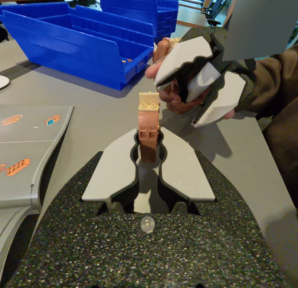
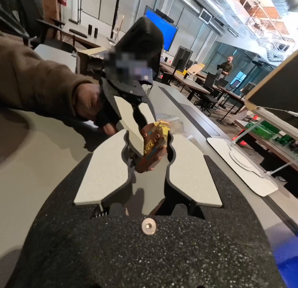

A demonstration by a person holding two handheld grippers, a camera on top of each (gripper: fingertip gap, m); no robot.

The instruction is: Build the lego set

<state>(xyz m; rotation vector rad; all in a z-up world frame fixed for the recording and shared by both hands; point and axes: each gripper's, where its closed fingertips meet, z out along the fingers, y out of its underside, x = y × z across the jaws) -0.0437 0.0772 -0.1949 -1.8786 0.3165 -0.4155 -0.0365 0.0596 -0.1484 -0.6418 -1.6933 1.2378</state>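
My left gripper (image 1: 149, 131) is shut on a lego assembly (image 1: 148, 118) of brown, tan and beige bricks and holds it upright above the grey table (image 1: 100, 106). My right gripper (image 1: 175, 104), held in a hand, hovers just right of and above the assembly's top with its jaws apart. In the right wrist view the assembly (image 2: 153, 147) lies between the tips of my open right gripper (image 2: 147, 135), which are not closed on it. The left gripper's fingers (image 2: 124, 109) come down onto it from above. A second brown lego piece (image 1: 162, 49) shows behind the right gripper.
Blue bins (image 1: 77, 43) stand at the back left, one holding small orange pieces (image 1: 127, 60). The instruction booklet (image 1: 32, 143) lies at the left. A white monitor base (image 2: 241, 164) and a clear bag (image 2: 172, 120) sit beyond the grippers. The table edge (image 1: 266, 159) runs at the right. The gap from one gripper's tips to the other's is roughly 5 cm.
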